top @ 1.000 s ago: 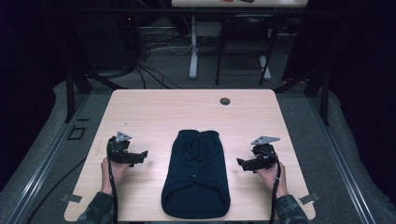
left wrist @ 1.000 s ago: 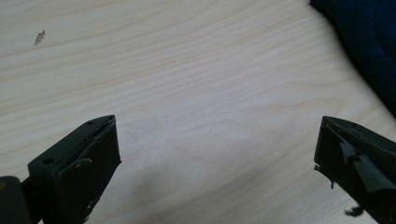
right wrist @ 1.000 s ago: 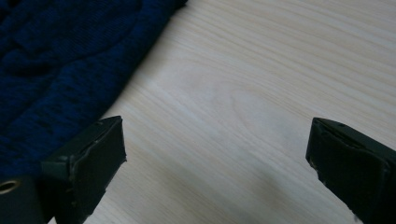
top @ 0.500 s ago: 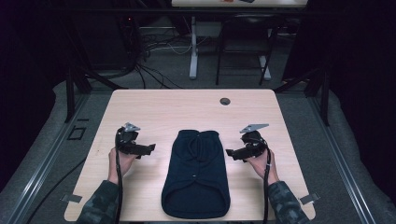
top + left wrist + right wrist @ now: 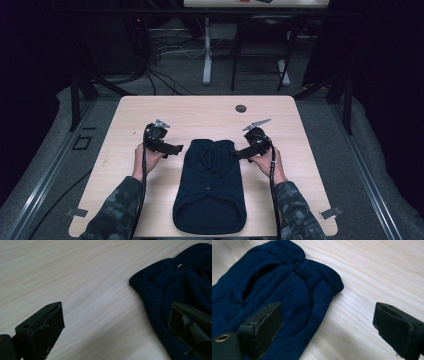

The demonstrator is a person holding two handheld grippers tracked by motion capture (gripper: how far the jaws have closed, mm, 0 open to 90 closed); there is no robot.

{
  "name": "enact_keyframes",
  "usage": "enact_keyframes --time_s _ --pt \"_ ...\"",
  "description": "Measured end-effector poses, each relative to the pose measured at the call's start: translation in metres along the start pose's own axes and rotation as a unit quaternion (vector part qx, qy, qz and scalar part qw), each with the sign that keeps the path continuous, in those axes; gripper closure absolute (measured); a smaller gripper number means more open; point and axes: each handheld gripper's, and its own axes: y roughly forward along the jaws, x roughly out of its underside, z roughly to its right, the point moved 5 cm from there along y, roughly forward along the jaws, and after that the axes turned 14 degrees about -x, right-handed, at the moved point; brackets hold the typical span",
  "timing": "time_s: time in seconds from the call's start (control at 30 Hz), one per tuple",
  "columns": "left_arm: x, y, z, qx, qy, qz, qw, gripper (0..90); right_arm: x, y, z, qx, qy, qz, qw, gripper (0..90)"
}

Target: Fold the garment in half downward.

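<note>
A dark navy knitted garment (image 5: pixel 210 185) lies flat on the wooden table (image 5: pixel 300 150), its collar end pointing away from the person and its wide hem near the front edge. My left gripper (image 5: pixel 176 148) hovers open at the garment's upper left corner; in the left gripper view the knit (image 5: pixel 175 287) with a small snap button (image 5: pixel 181 265) lies by the right jaw. My right gripper (image 5: pixel 239 153) is open at the upper right corner; in its view the left jaw hangs over the knit (image 5: pixel 274 282) and the right jaw over bare wood.
A small dark round hole (image 5: pixel 241 108) sits near the table's far edge. Beyond the table stand a table leg (image 5: pixel 206 50), cables on the floor (image 5: pixel 160 65) and dark frame bars. Bare wood (image 5: pixel 130 120) lies either side of the garment.
Both grippers have moved forward and inward from the table's sides, ending at the garment's two upper corners. The garment has not moved.
</note>
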Motion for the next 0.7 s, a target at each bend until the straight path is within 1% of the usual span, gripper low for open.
enact_keyframes --time_s 0.07,0.1,0.13,0.17,0.27,0.3,0.33,0.37,0.4,0.47,0.5,0.57,0.63,0.67,0.7 --pt "-0.004 0.009 0.007 0.003 0.002 -0.005 1.0 0.4 -0.003 0.004 0.001 0.0 0.003 -0.006 1.0 11.6" --pt "-0.006 0.013 0.01 0.005 0.003 -0.007 1.0 0.5 -0.006 0.006 0.001 0.001 0.005 -0.003 1.0 12.6" --pt "-0.006 0.013 0.01 0.005 0.003 -0.007 1.0 0.9 -0.006 0.006 0.001 0.001 0.005 -0.003 1.0 12.6" --pt "-0.009 0.022 0.016 0.013 -0.001 -0.013 0.9998 1.2 -0.01 0.011 0.004 -0.001 0.006 -0.007 1.0 13.7" --pt "-0.013 0.035 0.022 0.014 -0.002 -0.025 0.9996 2.6 -0.014 0.021 0.01 -0.006 0.015 -0.017 0.9997 16.1" --pt "-0.013 0.038 0.025 0.016 -0.003 -0.029 0.9994 4.5 -0.016 0.024 0.012 -0.005 0.024 -0.016 0.9996 18.0" --pt "-0.013 0.041 0.027 0.018 -0.004 -0.033 0.9993 6.6 -0.017 0.028 0.014 -0.009 0.031 -0.016 0.9993 19.2" --pt "-0.013 0.041 0.027 0.018 -0.004 -0.033 0.9993 8.1 -0.017 0.028 0.014 -0.009 0.031 -0.016 0.9993 19.2" --pt "-0.013 0.047 0.031 0.017 -0.002 -0.04 0.999 9.0 -0.019 0.035 0.017 -0.006 0.037 -0.011 0.9992 23.6" --pt "-0.013 0.05 0.035 0.017 0.004 -0.046 0.9988 11.3 -0.018 0.045 0.02 -0.016 0.048 -0.026 0.9984 25.4" --pt "-0.013 0.051 0.036 0.017 0.007 -0.048 0.9987 13.1 -0.018 0.048 0.021 -0.015 0.049 -0.033 0.9981 26.6" --pt "-0.012 0.053 0.039 0.015 0.012 -0.051 0.9985 15.1 -0.019 0.053 0.021 -0.023 0.055 -0.029 0.9978 31.1" --pt "-0.011 0.053 0.04 0.017 0.017 -0.05 0.9985 20.5 -0.018 0.056 0.021 -0.022 0.054 -0.033 0.9977 35.6" --pt "-0.011 0.053 0.041 0.014 0.021 -0.05 0.9984 21.8 -0.018 0.056 0.019 -0.024 0.052 -0.035 0.9977 39.4" --pt "-0.011 0.053 0.042 0.013 0.024 -0.046 0.9986 23.2 -0.018 0.057 0.018 -0.024 0.047 -0.036 0.998 41.3"
